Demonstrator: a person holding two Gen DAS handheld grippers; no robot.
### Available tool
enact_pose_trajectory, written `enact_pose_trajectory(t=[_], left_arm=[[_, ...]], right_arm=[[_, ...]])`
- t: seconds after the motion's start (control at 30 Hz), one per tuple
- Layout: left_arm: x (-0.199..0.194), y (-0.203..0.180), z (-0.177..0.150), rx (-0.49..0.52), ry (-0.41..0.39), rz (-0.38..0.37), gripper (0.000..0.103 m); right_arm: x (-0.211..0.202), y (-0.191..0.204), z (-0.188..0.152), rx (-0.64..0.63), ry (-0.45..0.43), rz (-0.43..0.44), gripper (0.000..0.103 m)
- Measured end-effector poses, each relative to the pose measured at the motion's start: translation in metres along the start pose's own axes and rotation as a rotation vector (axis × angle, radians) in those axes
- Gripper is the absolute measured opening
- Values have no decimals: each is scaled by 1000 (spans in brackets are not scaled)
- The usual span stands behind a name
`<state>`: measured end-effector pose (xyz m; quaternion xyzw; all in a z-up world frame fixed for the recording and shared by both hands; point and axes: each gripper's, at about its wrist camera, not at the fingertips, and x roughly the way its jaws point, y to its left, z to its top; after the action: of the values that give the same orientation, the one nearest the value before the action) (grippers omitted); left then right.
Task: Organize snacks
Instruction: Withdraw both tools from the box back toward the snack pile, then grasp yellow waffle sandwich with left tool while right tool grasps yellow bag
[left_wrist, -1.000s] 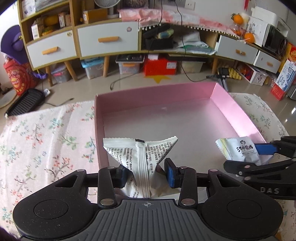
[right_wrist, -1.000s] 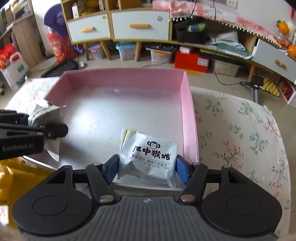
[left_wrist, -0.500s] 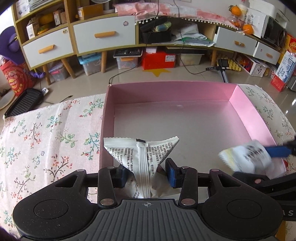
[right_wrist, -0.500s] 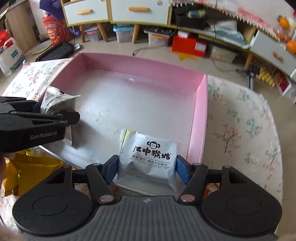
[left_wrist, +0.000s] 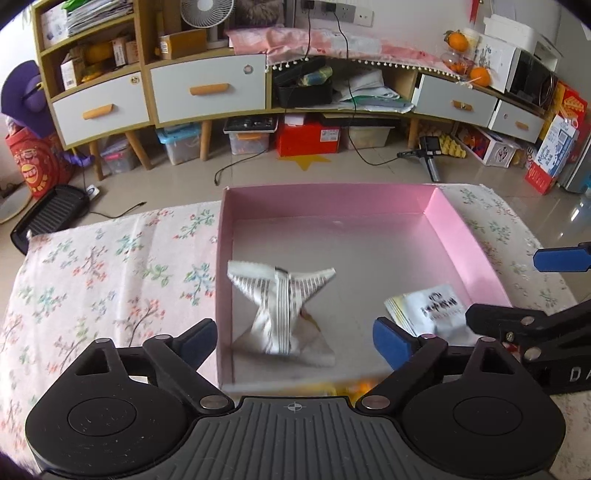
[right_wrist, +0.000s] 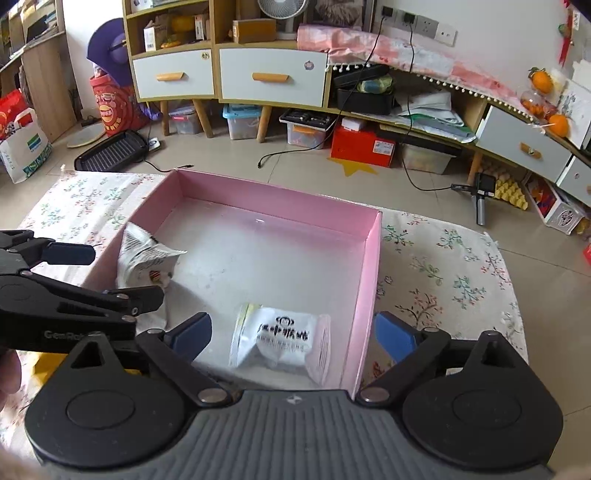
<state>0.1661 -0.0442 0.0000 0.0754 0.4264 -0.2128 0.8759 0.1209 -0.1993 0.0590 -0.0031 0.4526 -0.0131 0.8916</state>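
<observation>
A pink box (left_wrist: 463, 232) (right_wrist: 369, 266) sits on the floral cloth. A white snack packet with small print (left_wrist: 282, 310) (right_wrist: 146, 258) lies inside near its front left corner. A white packet with a monkey logo (right_wrist: 280, 341) (left_wrist: 430, 314) lies inside near the front right wall. My left gripper (left_wrist: 295, 339) is open above the first packet and holds nothing. My right gripper (right_wrist: 291, 336) is open above the monkey packet and holds nothing. Each gripper shows at the edge of the other's view.
Yellow snack packs (left_wrist: 351, 387) (right_wrist: 46, 363) lie just in front of the box, mostly hidden. The floral cloth (left_wrist: 92, 280) covers the table on both sides of the box. Drawers, shelves and storage bins stand on the floor beyond.
Both grippers opened and let go of their packets, which now lie in the pink box. Both grippers have drawn back and up.
</observation>
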Motion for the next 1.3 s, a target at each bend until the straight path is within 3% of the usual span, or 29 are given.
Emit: enact_pose_trajectory(t=[0.57, 0.93, 1.13, 1.3], left_arm=[[-72, 2, -50, -6, -13, 5, 97], [-93, 20, -100, -52, -31, 27, 100], [-90, 30, -121, -66, -61, 21, 100], [-90, 36, -137, -46, -83, 34, 100]], right_arm=[[-57, -2, -37, 45, -76, 24, 103], [-74, 1, -74, 84, -165, 68, 103], [-73, 10, -93, 36, -264, 54, 103], [-75, 28, -104, -90, -321, 48, 103]])
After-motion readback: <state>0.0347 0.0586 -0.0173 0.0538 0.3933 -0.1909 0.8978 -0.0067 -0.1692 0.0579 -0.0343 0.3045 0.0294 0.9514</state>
